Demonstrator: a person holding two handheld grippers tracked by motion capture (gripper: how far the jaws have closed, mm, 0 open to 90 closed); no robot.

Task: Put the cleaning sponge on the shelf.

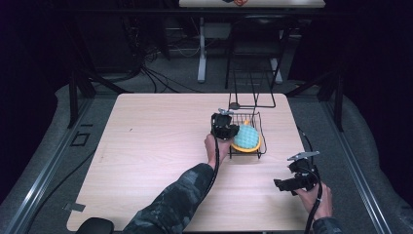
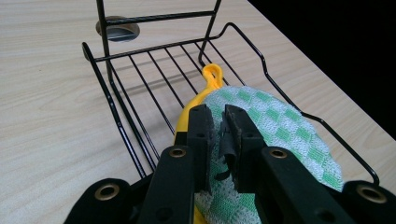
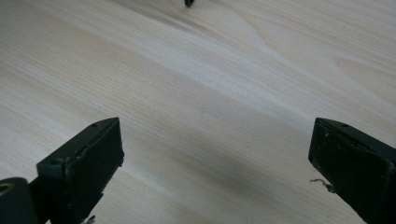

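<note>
While the right tool (image 1: pixel 284 185) rests low over bare worktop (image 1: pixel 156 146) at the near right edge, jaws spread wide and holding nothing, work centres on the left. Left tool (image 2: pixel 219 122): jaws narrowly parted above the green-checked cloth (image 2: pixel 280 135), pads not pressing it. Cloth lies on a yellow pot holder (image 2: pixel 211 77) inside the black wire basket (image 2: pixel 112 100), mid-worktop. Step judged: release after placing. Next move calls for lifting clear without snagging the cloth.

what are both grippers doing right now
left gripper: jaws nearly closed over the green checked cloth, grip unclear.
right gripper: jaws open, holding nothing, over the table.
</note>
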